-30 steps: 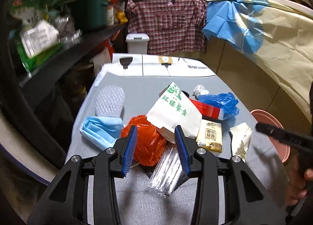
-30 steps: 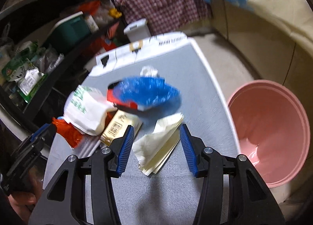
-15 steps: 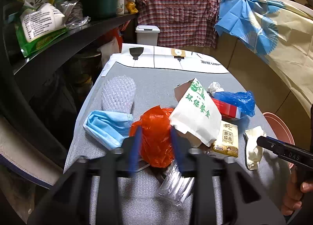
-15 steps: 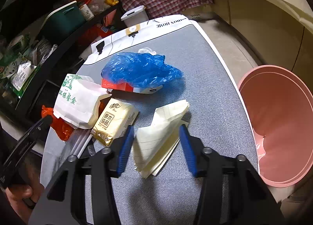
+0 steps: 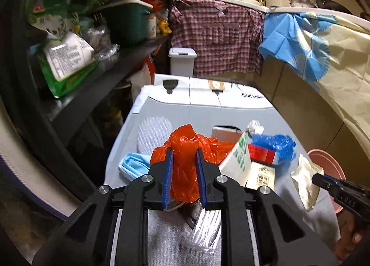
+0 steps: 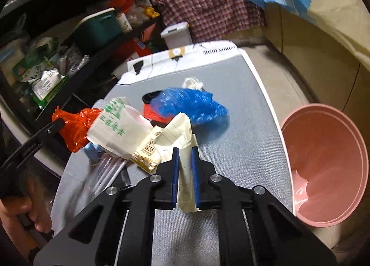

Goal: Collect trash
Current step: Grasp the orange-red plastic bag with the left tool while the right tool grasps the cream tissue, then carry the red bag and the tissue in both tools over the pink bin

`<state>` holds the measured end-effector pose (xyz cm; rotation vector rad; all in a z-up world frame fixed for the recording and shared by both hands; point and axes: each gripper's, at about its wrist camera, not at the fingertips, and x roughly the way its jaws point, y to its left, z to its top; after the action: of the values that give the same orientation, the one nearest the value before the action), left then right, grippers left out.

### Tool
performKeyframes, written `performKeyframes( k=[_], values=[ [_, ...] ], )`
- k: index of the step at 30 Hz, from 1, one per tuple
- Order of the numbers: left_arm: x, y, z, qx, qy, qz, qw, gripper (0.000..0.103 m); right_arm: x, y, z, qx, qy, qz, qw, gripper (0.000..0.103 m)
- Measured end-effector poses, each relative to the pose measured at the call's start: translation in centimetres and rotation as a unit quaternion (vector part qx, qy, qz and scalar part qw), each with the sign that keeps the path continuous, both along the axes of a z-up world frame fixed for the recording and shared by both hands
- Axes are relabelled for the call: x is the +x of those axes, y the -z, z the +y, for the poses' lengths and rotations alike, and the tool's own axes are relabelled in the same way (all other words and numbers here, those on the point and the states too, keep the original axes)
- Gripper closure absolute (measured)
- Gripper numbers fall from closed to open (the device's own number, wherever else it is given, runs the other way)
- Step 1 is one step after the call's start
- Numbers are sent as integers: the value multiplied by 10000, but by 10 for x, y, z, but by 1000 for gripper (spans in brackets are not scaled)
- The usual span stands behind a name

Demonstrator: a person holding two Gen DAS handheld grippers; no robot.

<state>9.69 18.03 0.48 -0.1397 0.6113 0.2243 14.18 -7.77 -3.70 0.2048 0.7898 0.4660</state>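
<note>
The pink bin (image 6: 328, 164) stands on the floor to the right of the right gripper's jaws, just beside the edge of the grey table (image 6: 242, 113), and what shows of its inside holds no trash. Far beyond the jaws, past the table's end, a small white lidded bin (image 5: 182, 61) stands closed, and a green tub (image 5: 126, 22) sits on the dark shelf up to the left; its contents cannot be seen. The left gripper (image 5: 184, 159) has just been closing and now has its blue pads clamped on the orange plastic bag (image 5: 185, 162), which bulges up between and above the jaws. Left of those jaws lie a blue face mask (image 5: 134, 166) and a white foam net (image 5: 153, 135); just below them is a clear bundle of plastic sleeves (image 5: 205, 226). The right gripper (image 6: 185, 157) has likewise just been closing and pinches the folded cream paper (image 6: 182, 136), which stands up between its nearly shut jaws. Left of these jaws lie a tissue packet (image 6: 148, 148) and a white paper bag with green print (image 6: 118, 129); ahead of them a blue plastic bag (image 6: 189, 106) lies over a red box (image 6: 150, 113), with a crumpled white tissue (image 6: 193, 83) beyond.
</note>
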Motion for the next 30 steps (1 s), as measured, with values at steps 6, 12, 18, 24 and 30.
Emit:
performKeyframes(
  k=[6,12,18,24,30],
  values=[
    [-10,-18,-2,26,-99,-201,9997,84,-16,-16,-3,-94,-38,-346,9993,92],
    [-23,-31,-8,111,-176,-351,9992,84,-27,-27,-13,-133,44,-549,9984,92],
    [-36,-45,-17,-20,-61,-460,9989,84,-36,-38,-20,-199,74,-738,9970,92],
    [-45,-51,-28,-89,153,-472,9987,84,-41,-57,-29,-171,78,-838,9963,92],
    [-42,-51,-44,-138,388,-426,9982,84,-40,-84,-47,-183,131,-924,9955,92]
  ],
)
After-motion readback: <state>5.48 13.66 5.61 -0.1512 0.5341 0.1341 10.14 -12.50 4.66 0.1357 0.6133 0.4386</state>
